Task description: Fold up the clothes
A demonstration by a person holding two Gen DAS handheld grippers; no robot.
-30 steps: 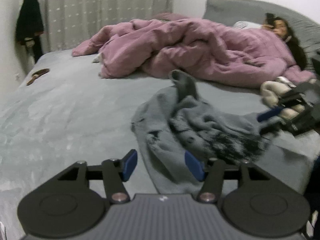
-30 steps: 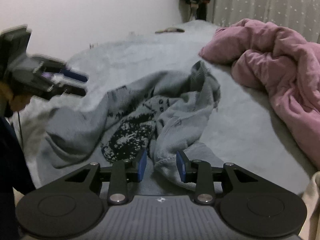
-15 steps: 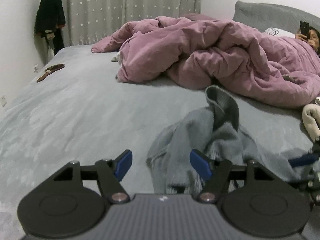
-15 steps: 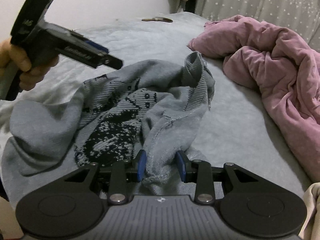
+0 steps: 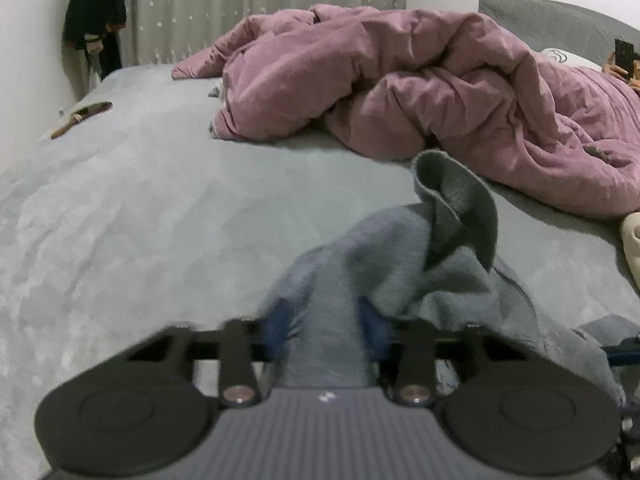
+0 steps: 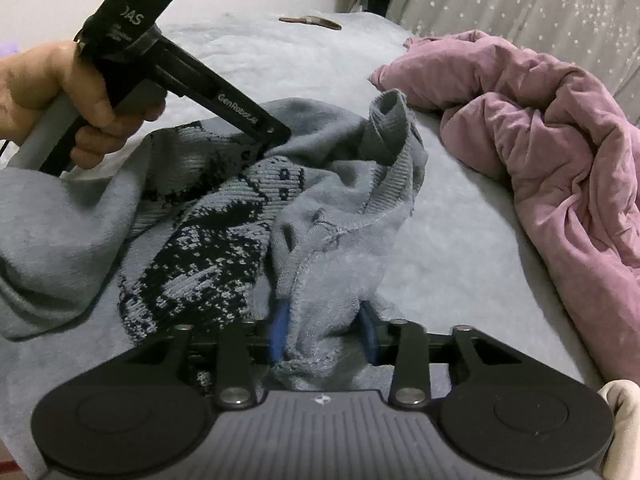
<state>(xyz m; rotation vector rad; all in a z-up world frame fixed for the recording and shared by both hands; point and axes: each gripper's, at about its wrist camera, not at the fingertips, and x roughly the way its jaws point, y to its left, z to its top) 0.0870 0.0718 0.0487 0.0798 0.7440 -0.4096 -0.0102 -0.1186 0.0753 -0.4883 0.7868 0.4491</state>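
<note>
Right gripper (image 6: 323, 334): blue fingers (image 6: 279, 330) were closing on a bunched fold of the sweater (image 6: 224, 240), fuzzy inner side of the knit pressed between them. Grip sat at the near edge of the bed (image 6: 460, 240).

Left gripper (image 5: 326, 326): fingers closing too, a thick ridge of grey knit rising between the blue pads (image 5: 276, 326); pads blurred, but cloth filled the gap. In the right wrist view the same gripper (image 6: 276, 136) came in from the left, held in a bare hand (image 6: 68, 100), its tip down on the sweater's far part, just beside the black pattern.

Sweater: grey with a black-and-grey knitted pattern, crumpled and partly inside out, lying on the bed near its near edge, stretched between the two grips. A ribbed cuff or collar (image 6: 390, 128) stood upright at its far side.

Beyond it, bare grey bed cover. A cream item (image 5: 632, 240) showed at the right margin. A pink duvet (image 5: 420, 92) lay heaped farther back, well apart from the sweater. A person lay under it toward the headboard, holding a phone (image 5: 624, 56). At the far corner a small brown object (image 5: 80, 116) rested on the bed. Starred curtain (image 5: 260, 4) and dark hanging clothes (image 5: 94, 12) against the far wall.
</note>
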